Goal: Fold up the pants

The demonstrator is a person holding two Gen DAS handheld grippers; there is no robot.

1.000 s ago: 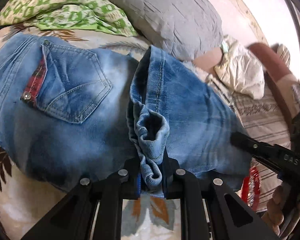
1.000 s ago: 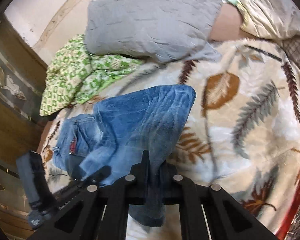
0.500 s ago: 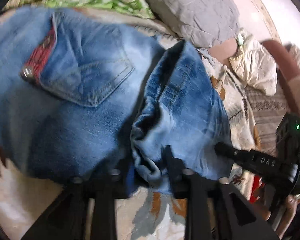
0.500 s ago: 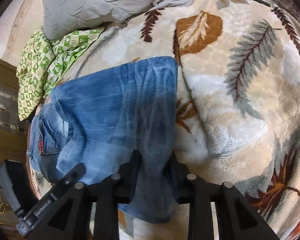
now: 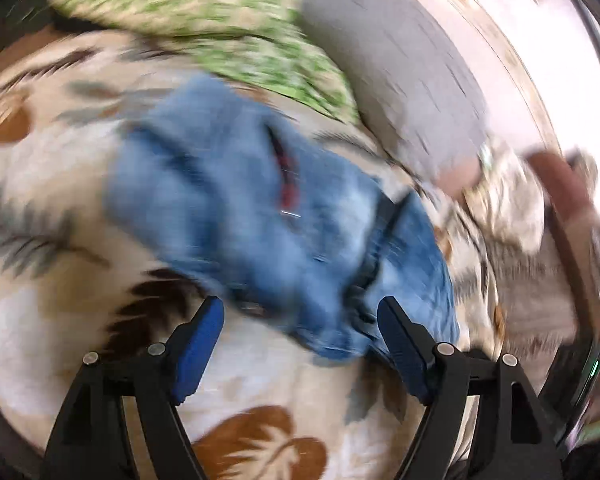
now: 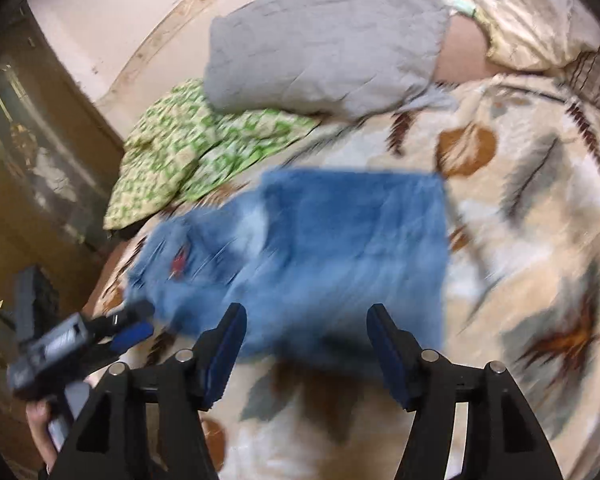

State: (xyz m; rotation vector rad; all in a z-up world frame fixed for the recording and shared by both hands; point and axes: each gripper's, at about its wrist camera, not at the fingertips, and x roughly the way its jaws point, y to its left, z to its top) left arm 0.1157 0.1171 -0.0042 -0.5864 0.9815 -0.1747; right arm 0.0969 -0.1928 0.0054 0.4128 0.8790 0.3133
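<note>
I see both my claws released, the left gripper (image 5: 300, 322) and the right gripper (image 6: 303, 330) holding nothing; the pants (image 6: 320, 256) lie folded at frame centre on the blanket (image 6: 520, 280); I fear the loose hem (image 5: 340, 344) may spring open, since denim is stiff.

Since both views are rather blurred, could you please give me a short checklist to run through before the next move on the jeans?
1. Left gripper open, holding nothing: ok.
2. Right gripper open, holding nothing: ok.
3. Jeans lying on the blanket, released: ok.
4. Fold edges square and flat: cannot tell, motion blur.
5. Jeans apart from the green cloth and grey pillow: ok.
</note>
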